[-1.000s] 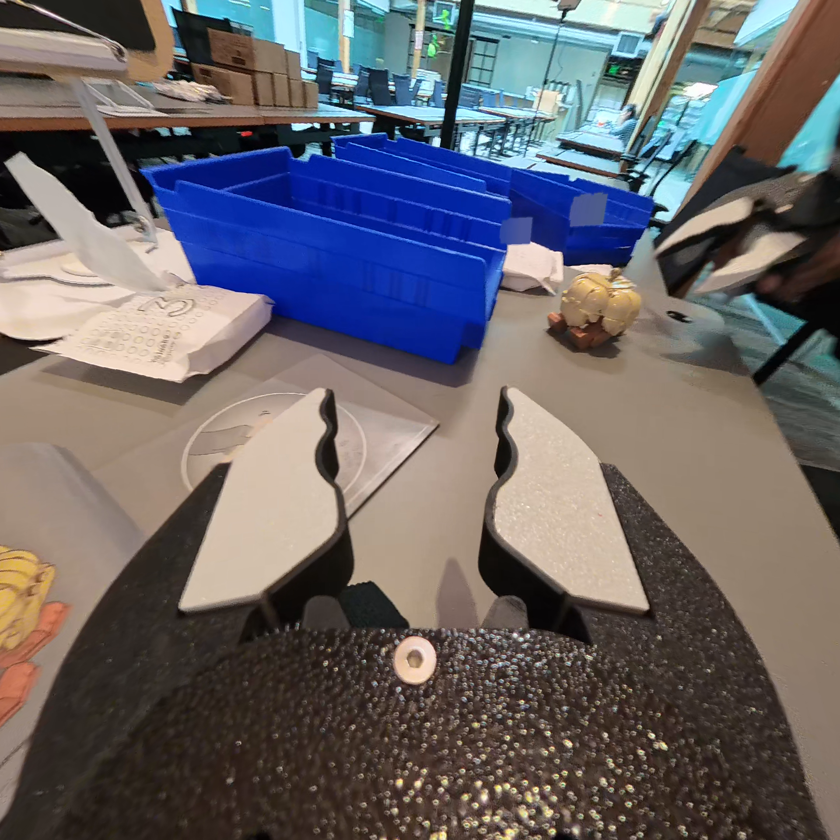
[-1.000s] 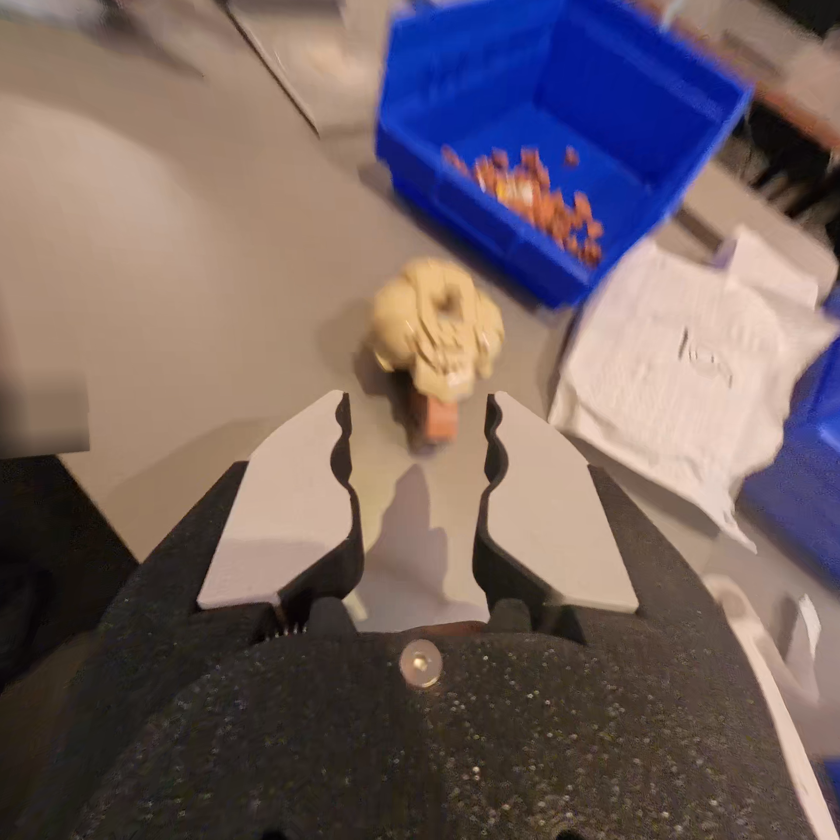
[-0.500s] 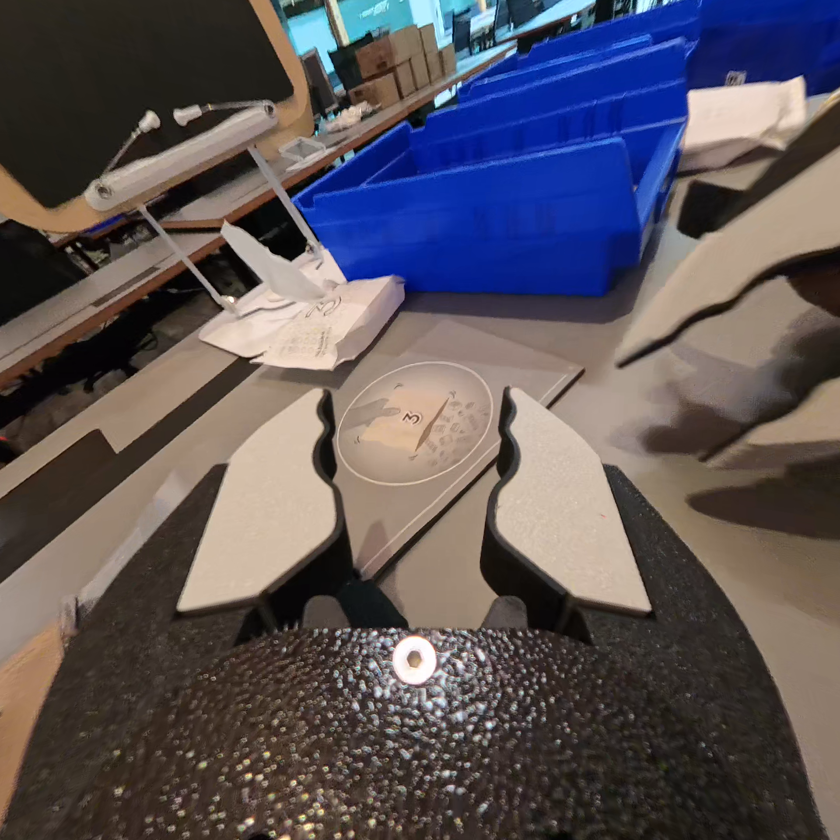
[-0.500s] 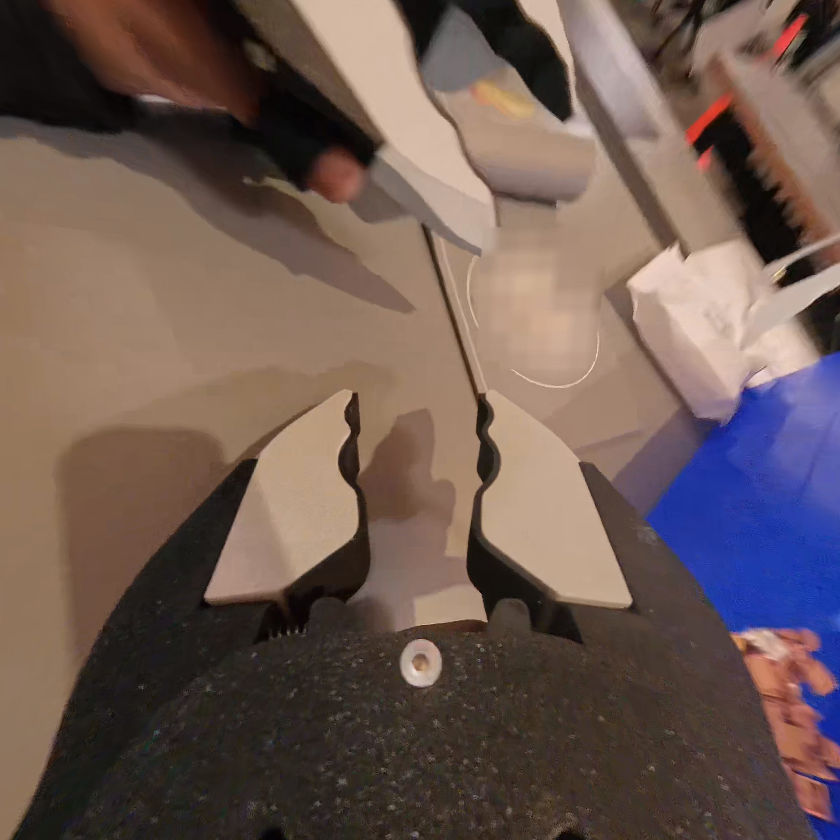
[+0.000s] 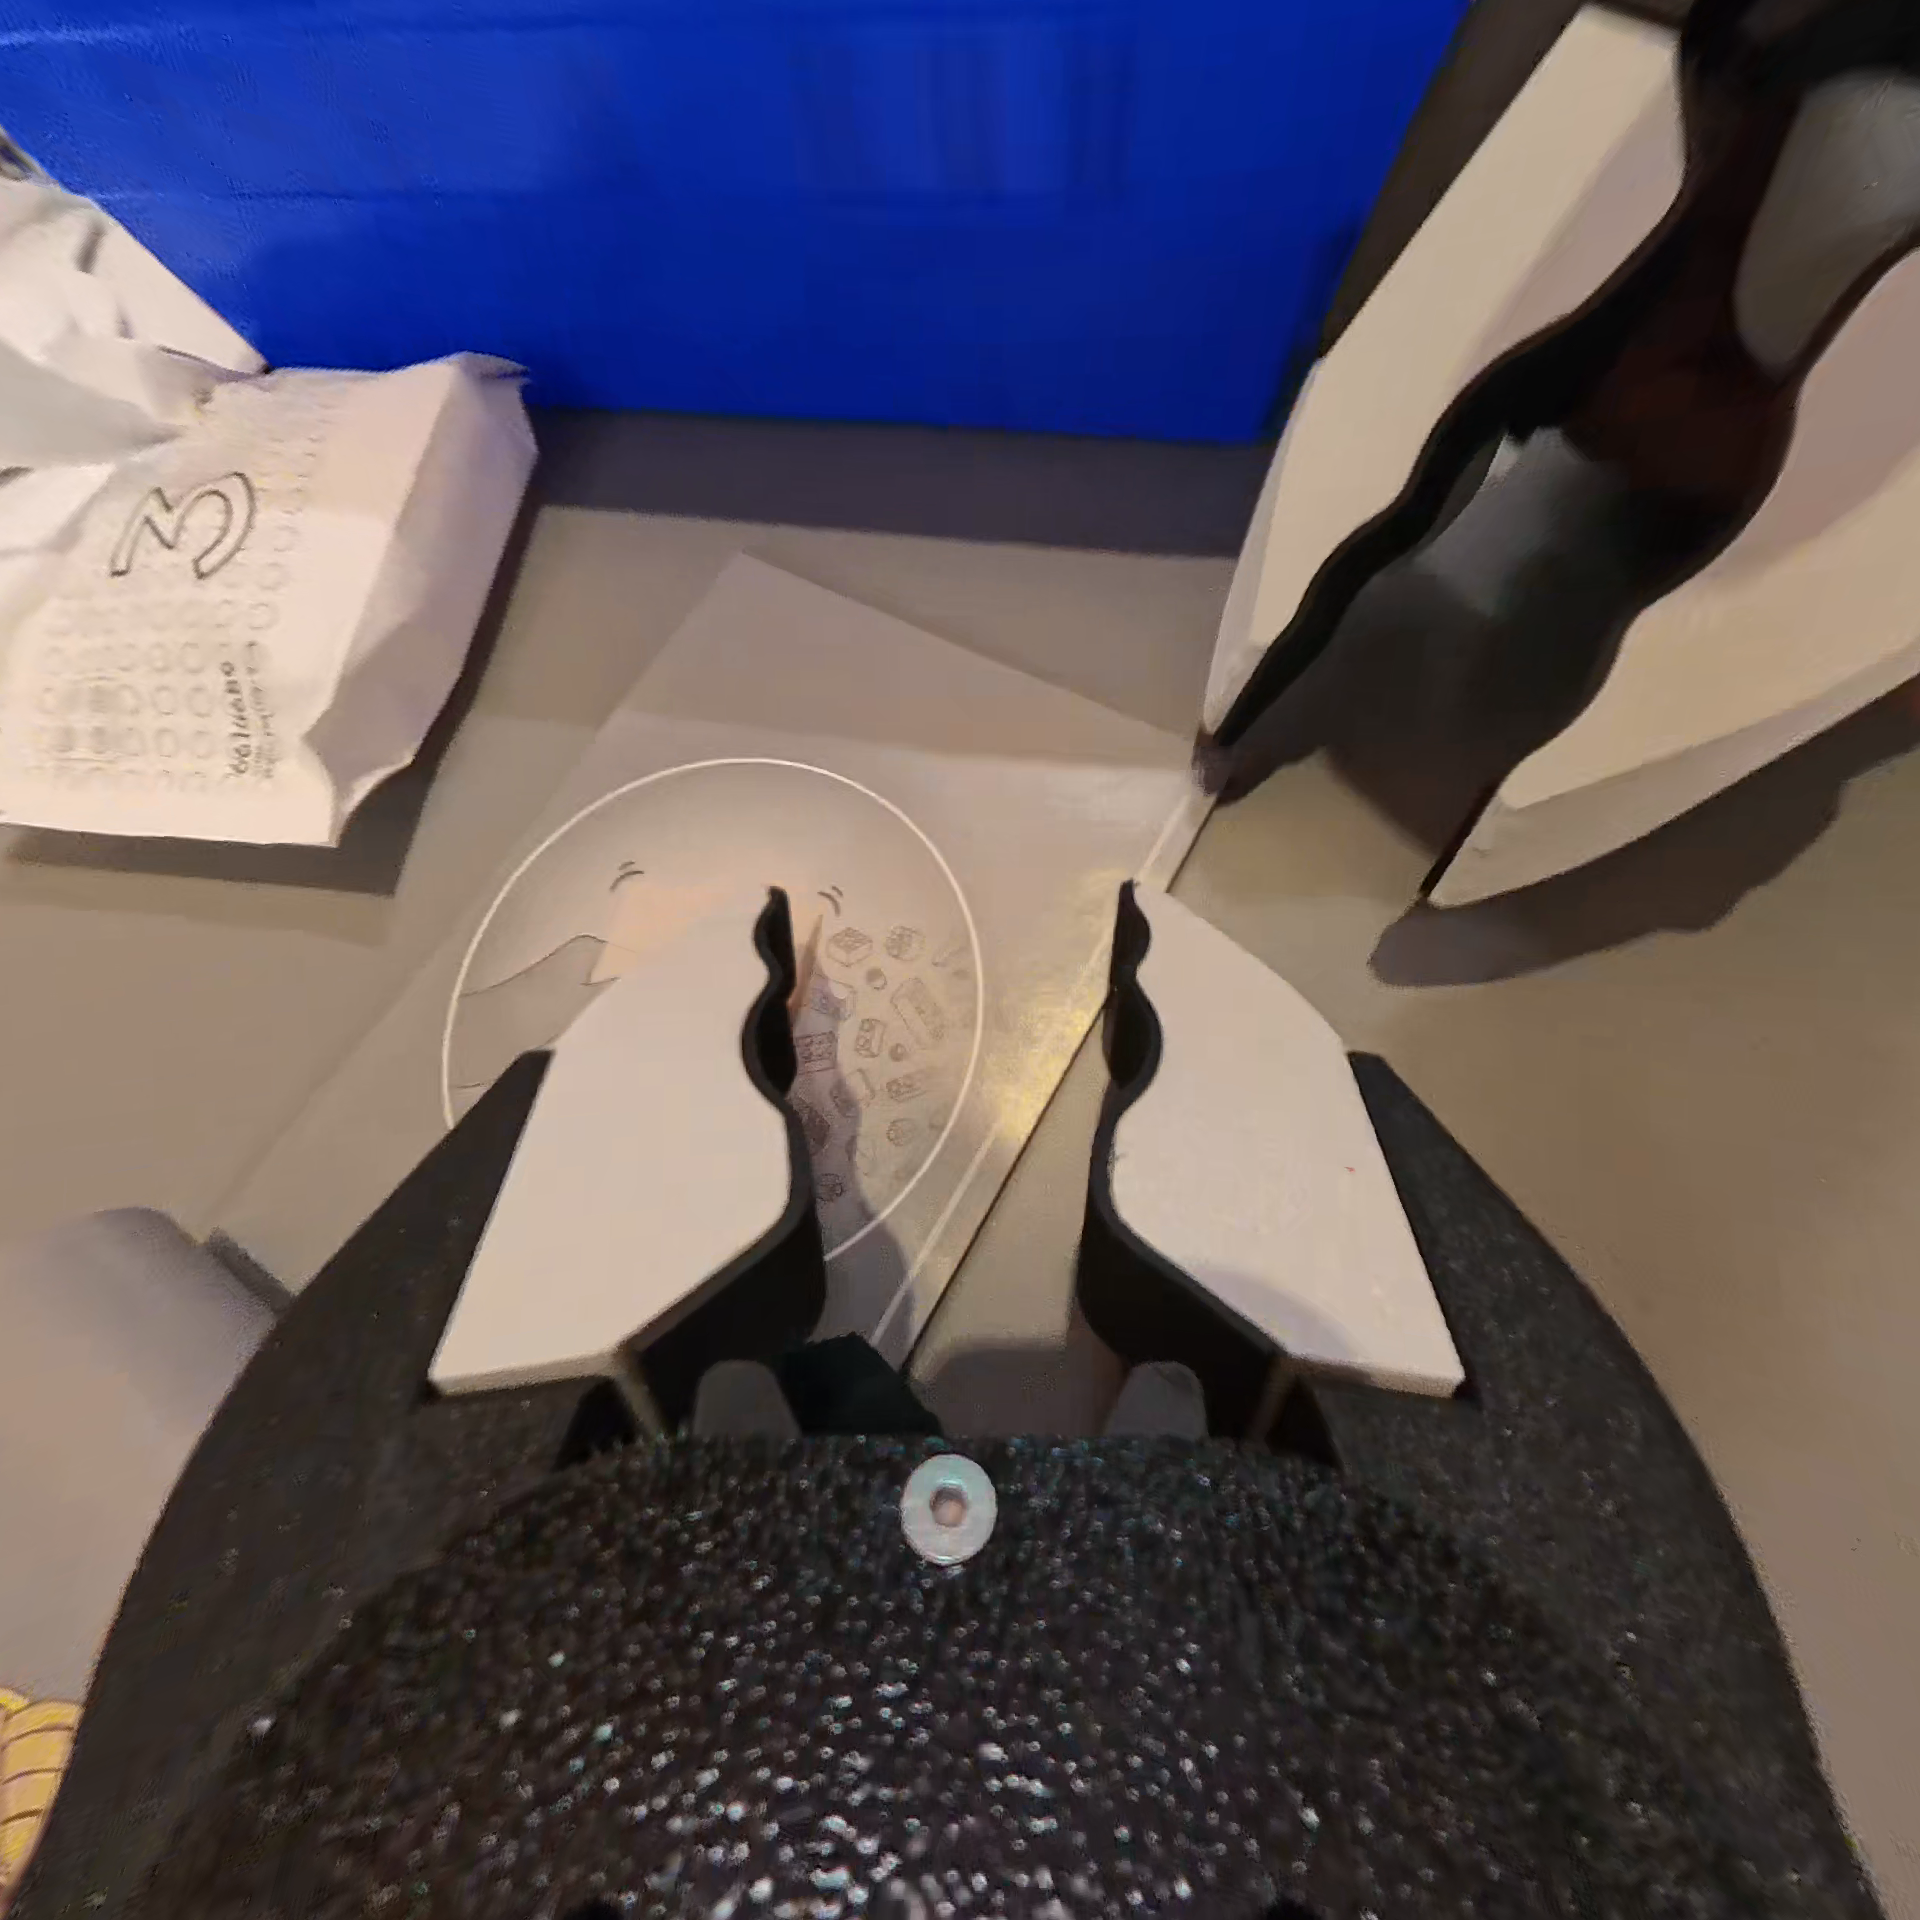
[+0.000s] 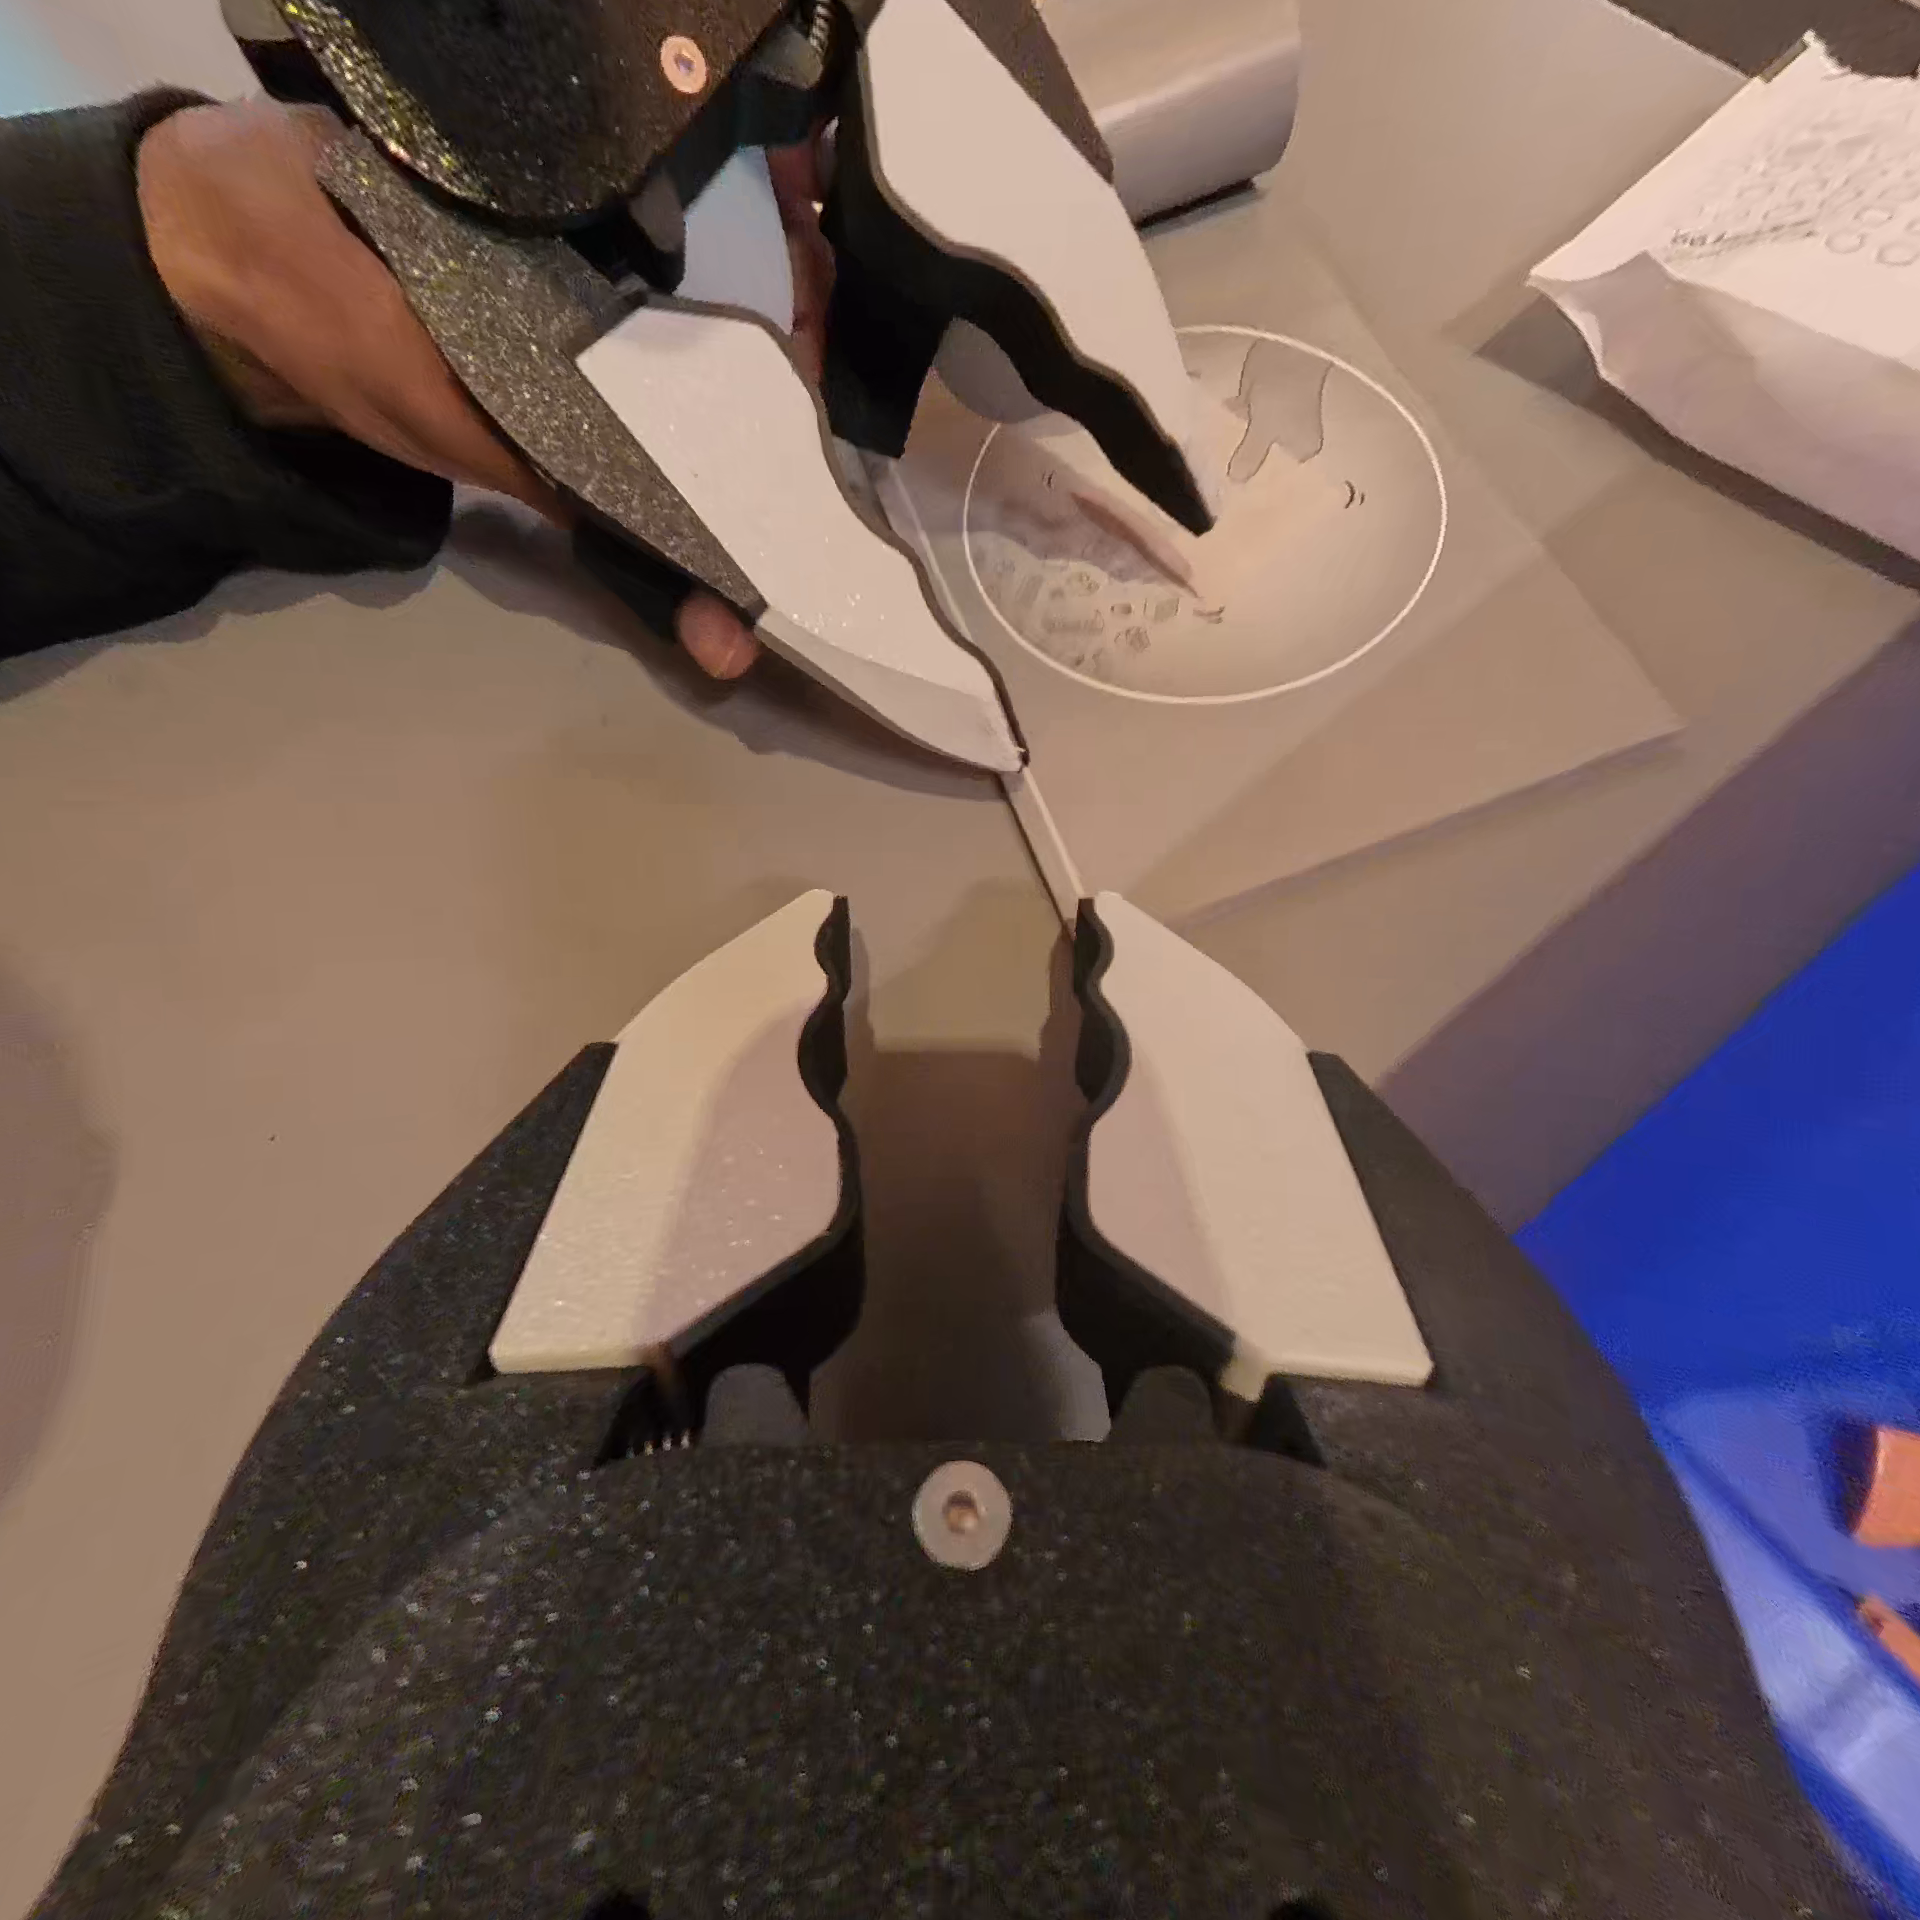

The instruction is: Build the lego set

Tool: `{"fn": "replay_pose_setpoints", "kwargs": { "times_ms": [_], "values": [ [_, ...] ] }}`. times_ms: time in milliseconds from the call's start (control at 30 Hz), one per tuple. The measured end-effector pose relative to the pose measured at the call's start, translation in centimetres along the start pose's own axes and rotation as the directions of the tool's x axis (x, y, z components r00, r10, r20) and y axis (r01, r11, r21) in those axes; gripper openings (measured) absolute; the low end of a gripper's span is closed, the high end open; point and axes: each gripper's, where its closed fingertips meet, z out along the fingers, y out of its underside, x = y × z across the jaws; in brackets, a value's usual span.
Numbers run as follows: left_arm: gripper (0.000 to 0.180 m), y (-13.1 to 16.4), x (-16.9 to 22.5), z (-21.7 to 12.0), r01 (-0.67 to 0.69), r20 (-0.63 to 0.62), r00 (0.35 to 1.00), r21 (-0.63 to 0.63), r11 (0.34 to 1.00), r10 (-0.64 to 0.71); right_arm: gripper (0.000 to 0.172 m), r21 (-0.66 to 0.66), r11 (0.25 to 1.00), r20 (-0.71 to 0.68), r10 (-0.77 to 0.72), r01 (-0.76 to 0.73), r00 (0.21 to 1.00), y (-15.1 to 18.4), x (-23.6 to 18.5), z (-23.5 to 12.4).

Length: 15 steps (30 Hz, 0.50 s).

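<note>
Your table (image 5: 1558,1195) is a plain matte grey-beige surface under warm light, and both views sit so close to it that nothing of the room beyond shows. A blue bin (image 5: 831,208) fills the far edge of the left wrist view, its wall standing just behind everything else; in the right wrist view a blue bin (image 6: 1714,1195) lies at the right with a few small brown pieces (image 6: 1886,1496) in it. A crumpled white paper bag (image 5: 239,623) lies at the far left of the left wrist view, just beside the bin wall.

Between the bag and your grippers lies a flat grey booklet (image 5: 883,707), flush on the table, with a white-outlined circle (image 6: 1205,520) printed on its cover. It sits skewed, one corner pointing away toward the bin. Its near-right edge (image 6: 1044,831) shows as a thin pale strip running diagonally, and that line gives its long axis as far as you can see; the full outline is hidden under your grippers.

Your left gripper (image 5: 951,904) is held wide over the circle, one fingertip on the print and the other just off the booklet's edge, with nothing held between them. Your hand (image 6: 312,312), in a dark sleeve, grips its handle. Your right gripper (image 6: 961,914) is narrower but parted, with only bare table between its fingers; its right fingertip (image 6: 1091,925) meets the near end of that pale edge.
</note>
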Motion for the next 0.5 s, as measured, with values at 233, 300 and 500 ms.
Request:
{"fn": "replay_pose_setpoints", "kwargs": {
  "times_ms": [233, 300, 500],
  "values": [
    [0.059, 0.3, 1.6, 0.8, -0.087, -0.077, 0.994, -0.051, 0.995, 0.083, 0.041, -0.022, 1.000, 0.024, 0.006, -0.005, 1.000, 1.1, -0.6, -0.7],
    [0.058, 0.3, 1.7, 1.0, -0.088, -0.098, 0.992, -0.057, 0.995, 0.082, 0.040, -0.032, 0.999, 0.041, 0.008, -0.007, 0.999, 1.2, -0.7, -0.6],
    [0.058, 0.2, 1.4, 0.7, -0.059, -0.088, 0.995, -0.037, 0.998, 0.055, 0.040, -0.060, 0.998, 0.063, -0.019, 0.023, 0.998, 1.6, -1.2, -0.3]
  ]
}}
